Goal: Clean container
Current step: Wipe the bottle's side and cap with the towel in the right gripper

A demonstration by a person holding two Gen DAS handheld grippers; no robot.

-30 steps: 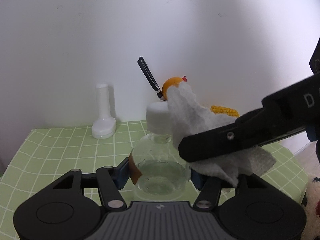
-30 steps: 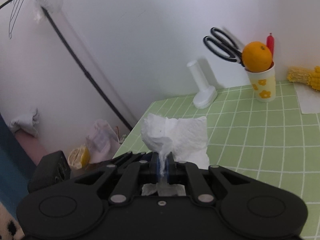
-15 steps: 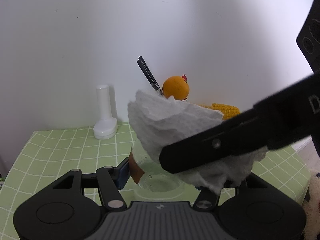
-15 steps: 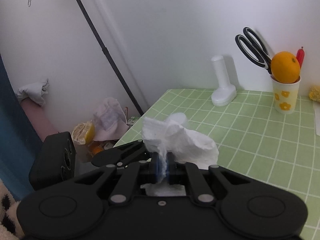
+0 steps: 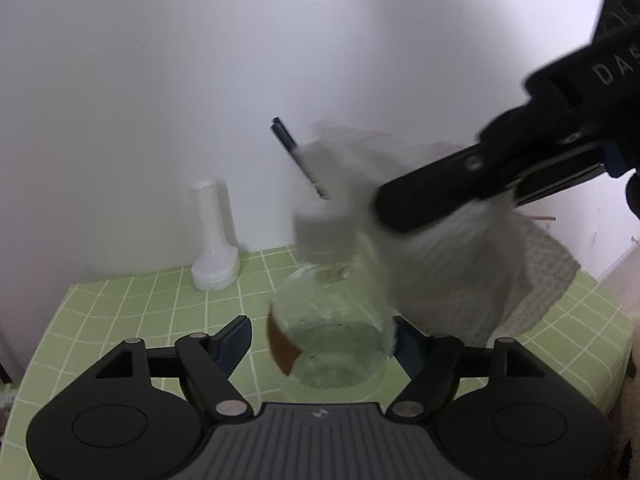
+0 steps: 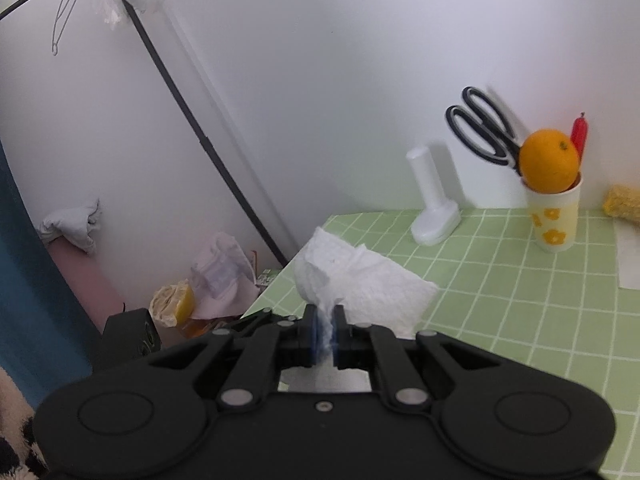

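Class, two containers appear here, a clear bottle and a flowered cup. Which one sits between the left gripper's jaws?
The clear bottle with the white cap; the flowered cup stands far back by the wall, holding an orange and scissors.

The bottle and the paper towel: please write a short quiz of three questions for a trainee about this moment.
1. True or false: the bottle has its white cap on.
2. Which tongs pinch the paper towel: (a) left tongs, (b) right tongs?
3. What fruit sits on the flowered cup?

Key: 1 true. 2 b; the left tongs grip the bottle. 3 an orange.
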